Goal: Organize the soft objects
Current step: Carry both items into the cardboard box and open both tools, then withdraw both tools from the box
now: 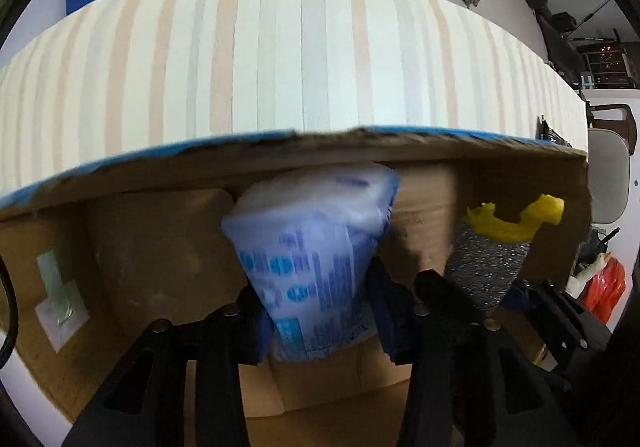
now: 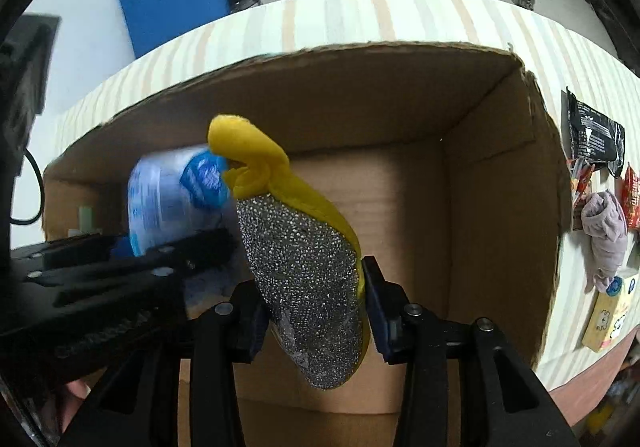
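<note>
Both grippers hang inside the cardboard box [image 2: 480, 183], ready to drop their loads. The left gripper [image 1: 320, 311] pinches a blue-printed plastic pack [image 1: 312, 247], probably tissues; the right gripper [image 2: 316, 311] pinches a yellow-and-silver scouring pad [image 2: 300, 267] near the box's middle.

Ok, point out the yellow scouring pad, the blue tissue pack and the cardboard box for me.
yellow scouring pad [image 2: 298, 271], right wrist view, on its silver glittery face.
blue tissue pack [image 1: 308, 251], left wrist view, on its printed wrapper.
cardboard box [image 2: 492, 207], right wrist view, on its inner right wall.
</note>
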Motion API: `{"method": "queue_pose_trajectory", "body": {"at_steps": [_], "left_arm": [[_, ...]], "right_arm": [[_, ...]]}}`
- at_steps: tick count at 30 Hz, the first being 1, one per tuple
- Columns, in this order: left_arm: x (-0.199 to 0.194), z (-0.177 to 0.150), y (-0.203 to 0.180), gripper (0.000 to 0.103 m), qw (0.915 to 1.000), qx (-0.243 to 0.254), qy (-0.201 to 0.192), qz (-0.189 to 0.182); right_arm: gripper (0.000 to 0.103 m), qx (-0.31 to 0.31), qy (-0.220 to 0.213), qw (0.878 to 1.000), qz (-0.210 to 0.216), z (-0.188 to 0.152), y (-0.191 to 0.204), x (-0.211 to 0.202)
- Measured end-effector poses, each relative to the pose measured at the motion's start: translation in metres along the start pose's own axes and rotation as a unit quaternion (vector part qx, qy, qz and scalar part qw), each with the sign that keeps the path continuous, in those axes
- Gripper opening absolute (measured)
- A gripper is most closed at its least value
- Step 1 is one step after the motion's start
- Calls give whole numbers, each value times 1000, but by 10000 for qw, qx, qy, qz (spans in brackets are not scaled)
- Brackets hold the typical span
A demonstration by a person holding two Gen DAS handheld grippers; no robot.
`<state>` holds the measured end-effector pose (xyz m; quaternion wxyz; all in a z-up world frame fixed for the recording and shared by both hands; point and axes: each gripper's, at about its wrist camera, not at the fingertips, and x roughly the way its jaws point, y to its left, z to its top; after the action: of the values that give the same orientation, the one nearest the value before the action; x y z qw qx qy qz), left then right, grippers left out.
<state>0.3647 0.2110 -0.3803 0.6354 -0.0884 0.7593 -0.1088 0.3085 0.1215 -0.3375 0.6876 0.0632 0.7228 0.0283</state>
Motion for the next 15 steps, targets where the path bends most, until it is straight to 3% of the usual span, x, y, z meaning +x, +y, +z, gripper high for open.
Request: {"method": "queue_pose_trajectory", "body": {"at_steps": [5,6,8,12,15], "left_arm": [[7,3,-2,48,10000,-47,80,-2],[6,3,-2,52,9999,-71,83,-22],[3,2,-5,59,10000,-62,44,16],[-15,-5,-5,86,9996,8,-171,228],[-27,-14,-3,95,9978,71,-384,542]], "right_arm": [[47,107,16,9999,-25,1,-6,1],[50,112,21,9999,-3,0,-9,2],[66,124,-34,9999,-4,-1,-11,0],[67,95,-49,9999,-8,-7,-12,-8],[69,30,-29,9999,-132,-14,-12,-18]]}}
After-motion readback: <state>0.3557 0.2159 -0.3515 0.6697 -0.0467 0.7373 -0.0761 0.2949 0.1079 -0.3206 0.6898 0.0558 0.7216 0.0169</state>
